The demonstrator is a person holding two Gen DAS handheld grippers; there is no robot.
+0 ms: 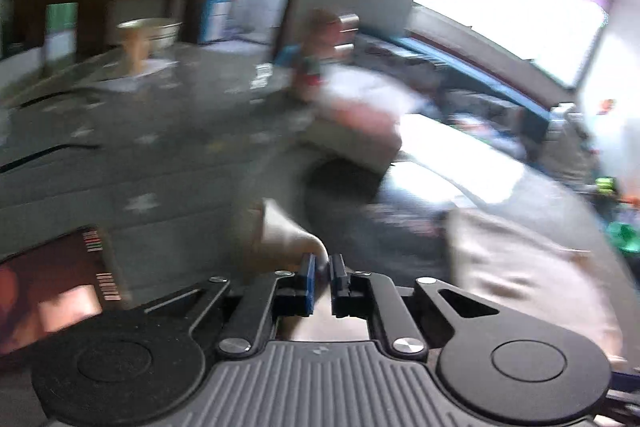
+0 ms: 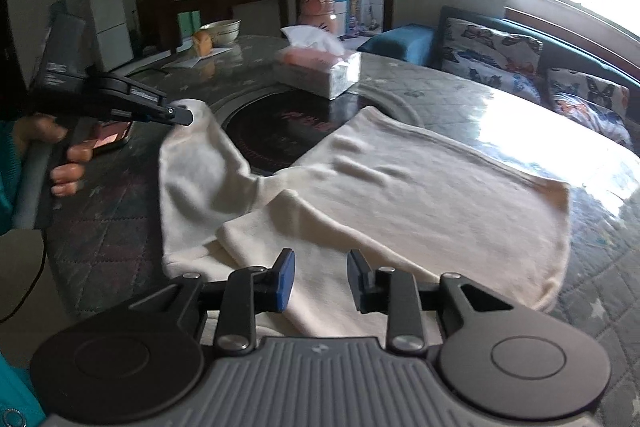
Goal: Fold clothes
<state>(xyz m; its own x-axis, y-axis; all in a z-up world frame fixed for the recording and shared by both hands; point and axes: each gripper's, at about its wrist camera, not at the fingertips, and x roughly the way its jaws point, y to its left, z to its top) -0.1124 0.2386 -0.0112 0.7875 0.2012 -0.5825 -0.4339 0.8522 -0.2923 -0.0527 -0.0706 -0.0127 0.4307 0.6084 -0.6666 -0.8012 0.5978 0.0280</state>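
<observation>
Cream-coloured soft knit garment lies spread over the near part of the grey quilted, glossy-covered table, its body flat toward the table's right edge and one sleeve-like flap raised at the left. That flap hangs from the left gripper, whose jaws are pinched tight on the flap's tip; a person's hand grips the handle, and lifting the flap this way would let it be carried across the body for a fold, I judge. In the left wrist view, badly smeared, the blue-padded fingers stand nearly together with pale cloth between them. The right gripper hovers over the garment's near edge with its jaws wide apart and nothing between them, placed, it seems, to steady or pick up that edge. The cloth looks thick and limp, with shallow wrinkles across the middle and a lapped layer near the front. Beyond it a white and pink tissue box stands toward the table's far edge, apart from the garment.
</observation>
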